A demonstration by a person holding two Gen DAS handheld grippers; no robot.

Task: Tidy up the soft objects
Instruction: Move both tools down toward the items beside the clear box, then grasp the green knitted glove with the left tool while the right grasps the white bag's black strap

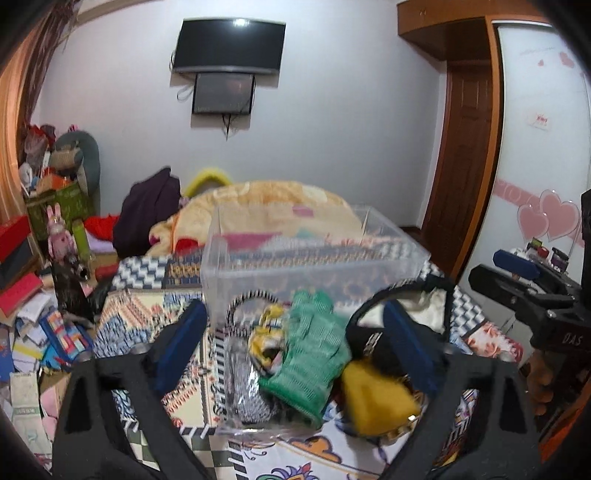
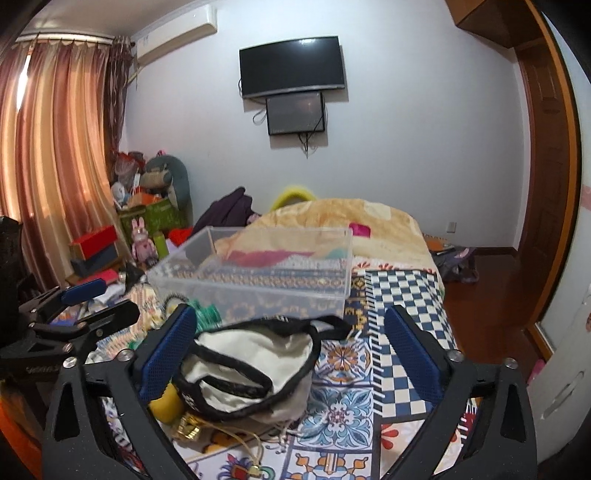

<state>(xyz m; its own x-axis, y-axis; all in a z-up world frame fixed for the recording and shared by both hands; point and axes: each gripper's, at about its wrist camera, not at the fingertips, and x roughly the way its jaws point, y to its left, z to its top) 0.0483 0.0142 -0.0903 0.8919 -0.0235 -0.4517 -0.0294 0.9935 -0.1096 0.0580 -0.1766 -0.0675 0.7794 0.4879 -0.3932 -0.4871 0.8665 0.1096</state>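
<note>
Right, both jaws stand wide, gripping nothing: left gripper (image 1: 295, 347) frames the green glove (image 1: 310, 354), right gripper (image 2: 291, 354) straddles the white pouch (image 2: 255, 365). You're at the approach step, I'd say; next, pinch each, then lift into the clear bin (image 2: 258, 273) just behind.

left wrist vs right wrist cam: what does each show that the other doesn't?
Left wrist only: green glove lying whole between its jaws, a striped hair band behind it, pink hearts on the wardrobe door, and the right gripper at the picture's right edge.

Right wrist only: curtain, air conditioner, the white pouch with black trim seen whole, and the left gripper at the left edge.

Both: clear plastic box on the patterned bedspread, wall TV, yellow soft item, both jaws open, gripping nothing.
</note>
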